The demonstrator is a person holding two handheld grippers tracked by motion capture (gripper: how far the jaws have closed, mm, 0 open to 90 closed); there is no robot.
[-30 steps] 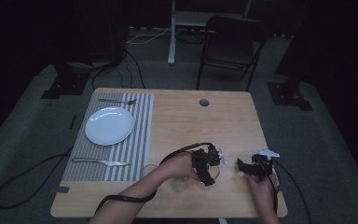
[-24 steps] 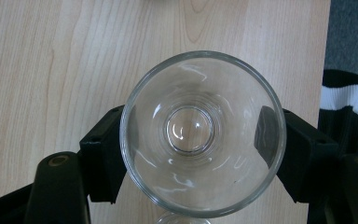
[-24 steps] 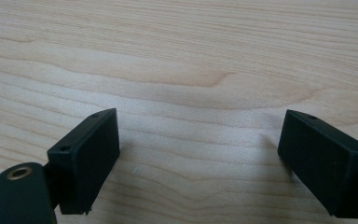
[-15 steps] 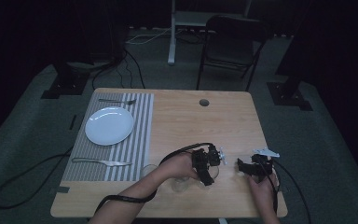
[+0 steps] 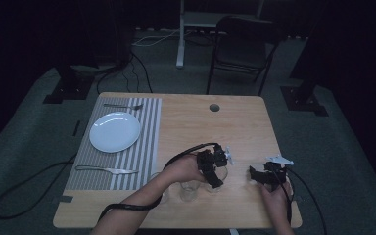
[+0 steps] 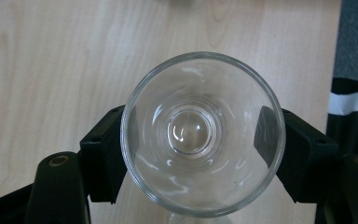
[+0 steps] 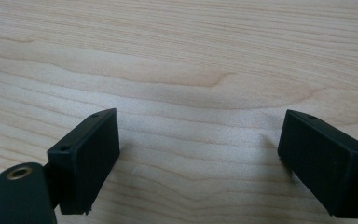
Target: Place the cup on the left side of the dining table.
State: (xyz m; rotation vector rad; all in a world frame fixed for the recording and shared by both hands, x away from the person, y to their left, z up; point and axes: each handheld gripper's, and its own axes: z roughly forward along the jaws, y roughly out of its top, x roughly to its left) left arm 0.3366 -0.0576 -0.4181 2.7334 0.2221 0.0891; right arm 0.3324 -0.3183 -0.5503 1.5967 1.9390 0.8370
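Left gripper (image 6: 200,149) hugging a clear stemmed glass (image 6: 203,133) on both sides, probably touching, near the light wooden desk (image 5: 245,127) front edge, right gripper (image 7: 198,161) spread wide over bare wood

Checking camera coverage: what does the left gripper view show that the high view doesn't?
Left gripper view: the glass seen straight down its mouth, empty, a black jaw against each side. High view: plate, striped mat, fork, knife, right gripper open over bare wood. Both: the glass, the left gripper and the table.
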